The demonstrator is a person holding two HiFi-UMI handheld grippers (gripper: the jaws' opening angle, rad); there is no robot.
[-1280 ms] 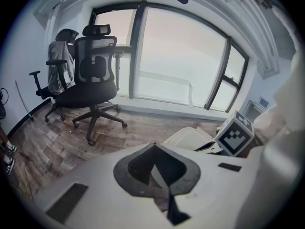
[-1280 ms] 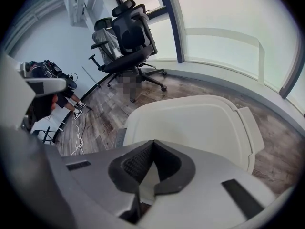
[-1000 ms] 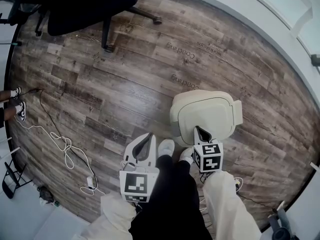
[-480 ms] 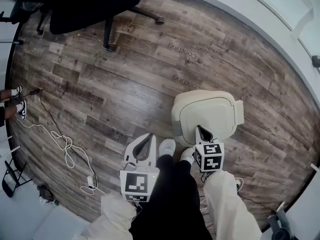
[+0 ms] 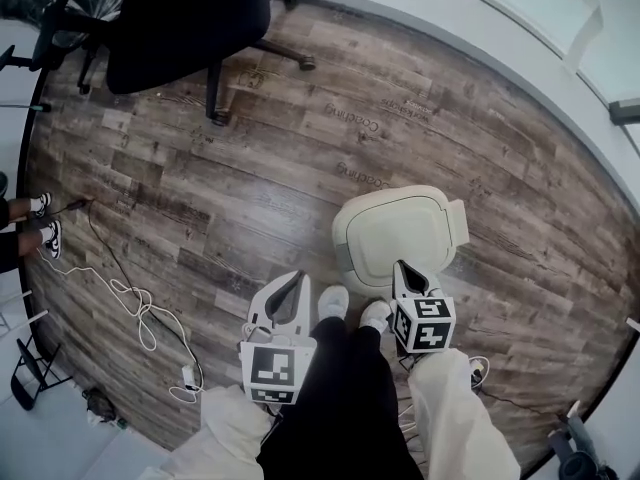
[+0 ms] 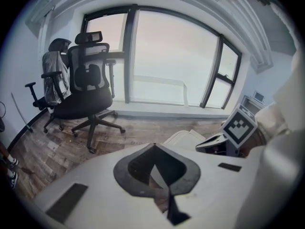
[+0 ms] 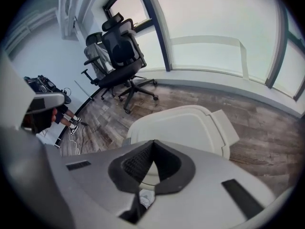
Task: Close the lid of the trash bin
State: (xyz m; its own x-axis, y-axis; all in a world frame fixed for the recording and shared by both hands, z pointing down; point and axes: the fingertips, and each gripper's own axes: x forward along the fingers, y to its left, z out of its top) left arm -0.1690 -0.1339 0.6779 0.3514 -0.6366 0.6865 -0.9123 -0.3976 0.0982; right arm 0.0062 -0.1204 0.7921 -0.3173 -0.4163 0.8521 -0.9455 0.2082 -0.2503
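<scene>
The cream trash bin point(image 5: 392, 230) stands on the wood floor just ahead of my feet, its lid point(image 7: 183, 122) down flat on the body. My right gripper point(image 5: 402, 267) is shut and empty, its tips over the bin's near right edge. From the right gripper view the lid fills the space just past the shut jaws point(image 7: 152, 143); whether they touch it is unclear. My left gripper point(image 5: 298, 277) hangs shut and empty to the left of the bin, above the floor. The left gripper view shows the bin point(image 6: 183, 138) and the right gripper's marker cube point(image 6: 238, 126) beyond the shut left gripper point(image 6: 153, 147).
A black office chair point(image 5: 185, 13) stands at the far left. White and black cables point(image 5: 140, 308) trail over the floor at the left. Another person's shoes point(image 5: 45, 233) show at the left edge. A white wall base point(image 5: 520, 58) curves along the far right. My shoes point(image 5: 333, 298) stand beside the bin.
The head camera has shifted a little. The right gripper has drawn slightly back toward me along the lid's near edge. The lid stays down and the left gripper has barely moved.
</scene>
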